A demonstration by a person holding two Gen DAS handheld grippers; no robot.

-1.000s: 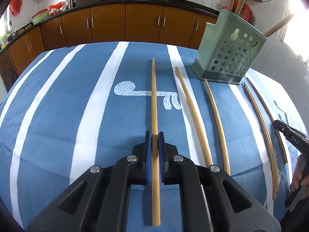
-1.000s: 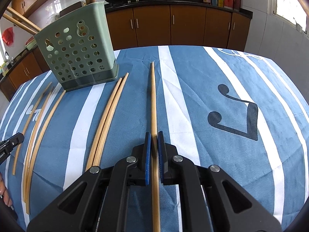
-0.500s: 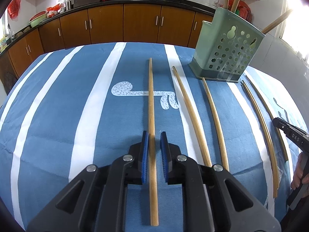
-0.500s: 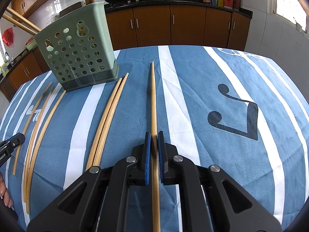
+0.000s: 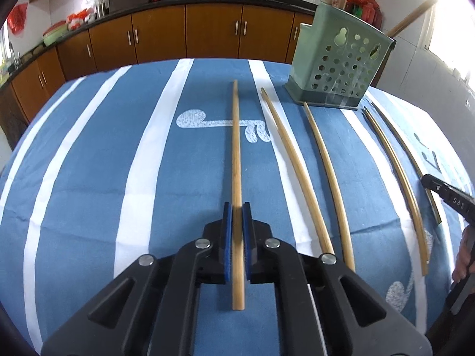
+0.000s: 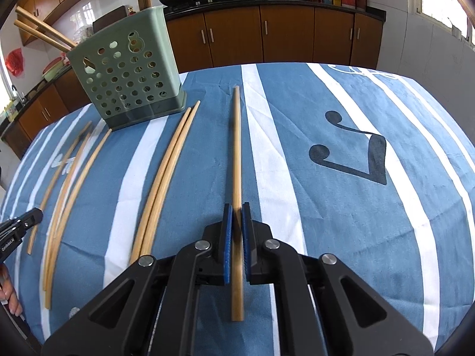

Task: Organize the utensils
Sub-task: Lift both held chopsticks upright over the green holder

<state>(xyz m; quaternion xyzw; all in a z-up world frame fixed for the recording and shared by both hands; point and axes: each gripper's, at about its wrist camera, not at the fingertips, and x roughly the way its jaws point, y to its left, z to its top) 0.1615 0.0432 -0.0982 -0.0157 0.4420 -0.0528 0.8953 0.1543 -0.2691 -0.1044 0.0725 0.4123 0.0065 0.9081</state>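
Observation:
My left gripper (image 5: 236, 207) is closing its blue pads on a long wooden chopstick (image 5: 236, 148), which lies between them and points away over the blue striped cloth. In the right wrist view my right gripper (image 6: 236, 207) is shut on another chopstick (image 6: 236, 148) in the same way. A green perforated utensil holder (image 5: 338, 68) stands at the back, with a few sticks leaning out of it. The holder (image 6: 127, 80) appears far left in the right wrist view. Each gripper's tip shows at the edge of the other's view: the right gripper (image 5: 445, 195) and the left gripper (image 6: 20, 225).
Several loose chopsticks lie on the tablecloth (image 5: 89, 178): two (image 5: 297, 172) right of my left gripper, more (image 5: 394, 172) near the holder. A pair (image 6: 166, 178) lies left of my right gripper. Brown kitchen cabinets (image 6: 291, 35) stand behind the table.
The left jaws stood slightly apart around the chopstick half a second ago and now press on it again. The right gripper has kept its grip and place.

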